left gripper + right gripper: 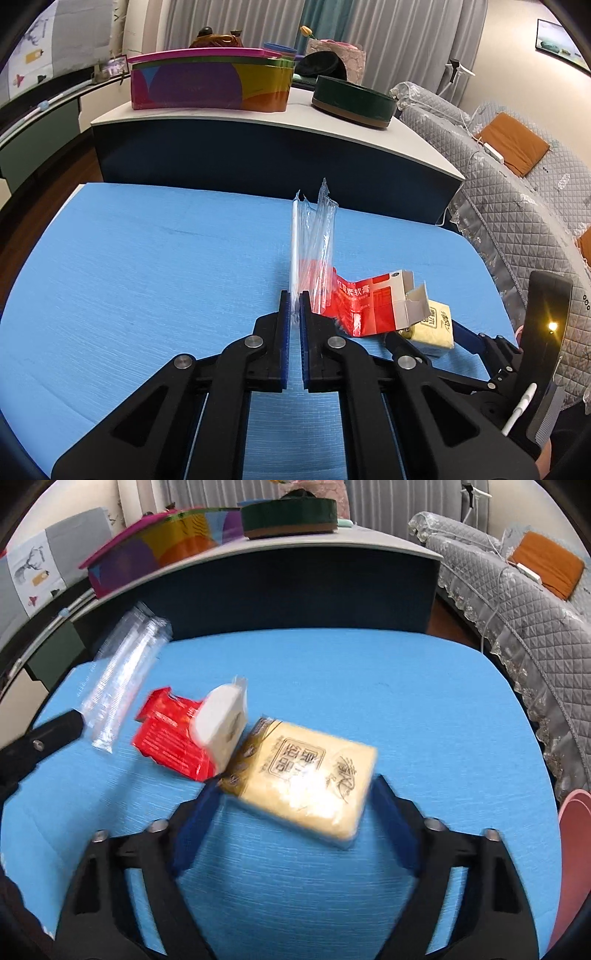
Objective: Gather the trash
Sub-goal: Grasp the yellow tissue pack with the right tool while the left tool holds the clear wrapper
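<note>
Blue cloth-covered table (147, 266) lies under both our tools; our left gripper (294, 306) is clamped on a clear crinkled plastic wrapper (314, 243) standing ahead of it, while our right gripper (295, 794) is spread wide around a yellow tissue pack (306, 782), red cardboard box (173, 742) just left of it

A blue-covered table (369, 672) carries a flattened red carton (170, 746) lying just beside a yellow tissue pack (306, 775), while a raised gray-topped counter (258, 122) behind holds a multicolored box (207, 85) and a round green tin (352, 101).
</note>
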`<state>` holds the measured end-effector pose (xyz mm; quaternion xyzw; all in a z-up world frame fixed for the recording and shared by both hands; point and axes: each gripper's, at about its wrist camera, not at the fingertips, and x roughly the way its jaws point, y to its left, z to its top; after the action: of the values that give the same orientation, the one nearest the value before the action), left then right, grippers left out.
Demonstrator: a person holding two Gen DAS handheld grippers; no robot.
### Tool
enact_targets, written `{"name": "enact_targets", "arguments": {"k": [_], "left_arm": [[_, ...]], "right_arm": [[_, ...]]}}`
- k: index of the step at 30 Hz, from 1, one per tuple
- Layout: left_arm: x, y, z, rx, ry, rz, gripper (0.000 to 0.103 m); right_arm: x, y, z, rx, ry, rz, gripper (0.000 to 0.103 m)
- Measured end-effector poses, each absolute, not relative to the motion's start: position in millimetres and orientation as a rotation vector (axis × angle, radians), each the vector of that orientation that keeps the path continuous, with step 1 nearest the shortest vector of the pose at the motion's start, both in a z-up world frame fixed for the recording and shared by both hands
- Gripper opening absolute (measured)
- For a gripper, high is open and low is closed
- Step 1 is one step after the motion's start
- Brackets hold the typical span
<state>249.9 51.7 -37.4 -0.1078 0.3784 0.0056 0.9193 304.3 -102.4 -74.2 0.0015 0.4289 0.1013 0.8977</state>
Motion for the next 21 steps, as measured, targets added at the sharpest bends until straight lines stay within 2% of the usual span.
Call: {"name": "enact_targets", "arguments": {"k": [10,21], "left_arm": [[246,41,-31,-0.195,0.755,-0.009,0.005],[233,16,-14,-0.147,0.714,-0.047,0.005]], "right_arm": [[290,-126,-66,0.031,0.843,0.177,0.076],[258,-162,-29,0.051,0.751,0.135,0.076]]}}
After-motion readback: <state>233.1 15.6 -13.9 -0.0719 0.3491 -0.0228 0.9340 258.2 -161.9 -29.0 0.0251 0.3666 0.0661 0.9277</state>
